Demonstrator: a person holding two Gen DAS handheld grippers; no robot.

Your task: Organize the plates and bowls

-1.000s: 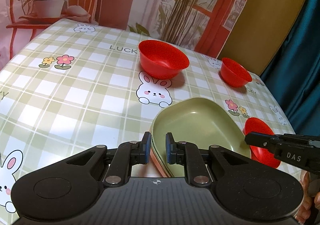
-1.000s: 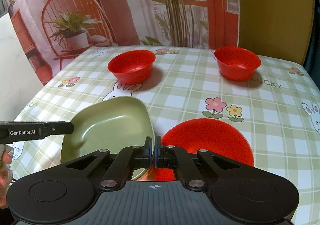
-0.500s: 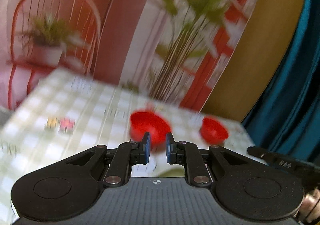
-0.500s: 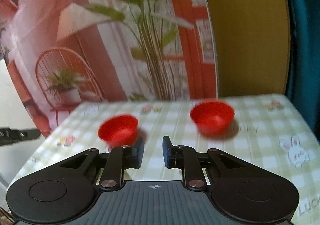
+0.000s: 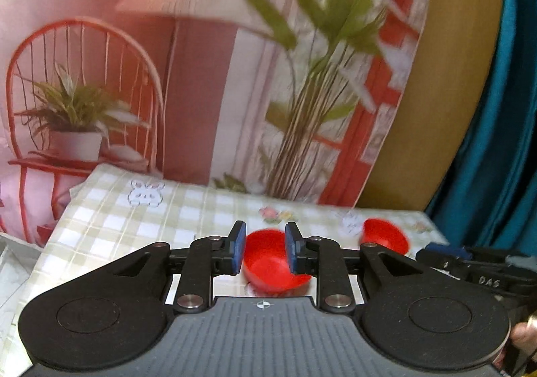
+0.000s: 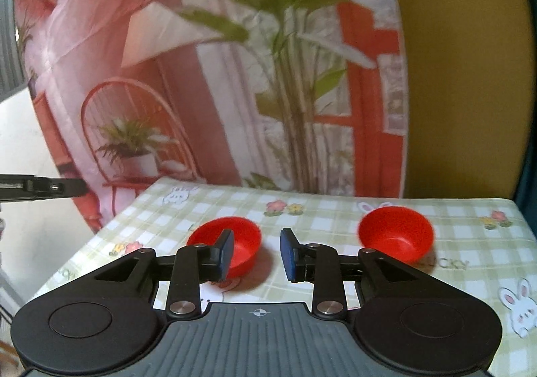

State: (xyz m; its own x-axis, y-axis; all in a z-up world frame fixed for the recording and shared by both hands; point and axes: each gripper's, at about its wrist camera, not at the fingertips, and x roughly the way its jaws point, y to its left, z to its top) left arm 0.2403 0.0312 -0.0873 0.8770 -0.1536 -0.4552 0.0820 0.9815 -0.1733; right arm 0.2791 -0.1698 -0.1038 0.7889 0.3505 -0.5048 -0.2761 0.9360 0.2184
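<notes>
White letters "DAS" are showing on the black body of the right gripper [image 5: 483,271] in the left wrist view. The tablecloth [image 6: 470,219] is showing "UCKY", its first letter hidden behind a red bowl [image 6: 396,237].

Left gripper [image 5: 262,251]: matte black body across the bottom of frame, ribbed grey centre plate with white crosshair mark, two round embossed discs, silver pivot screws on linkage arms, blue pads on the fingers [image 5: 238,244]

Right gripper [image 6: 256,254]: same black build, ribbed plate, crosshair, discs, silver screws, blue pads; at the left view's right edge it carries white lettering "DAS"

Skin: fingertip at lower right of left view
</notes>
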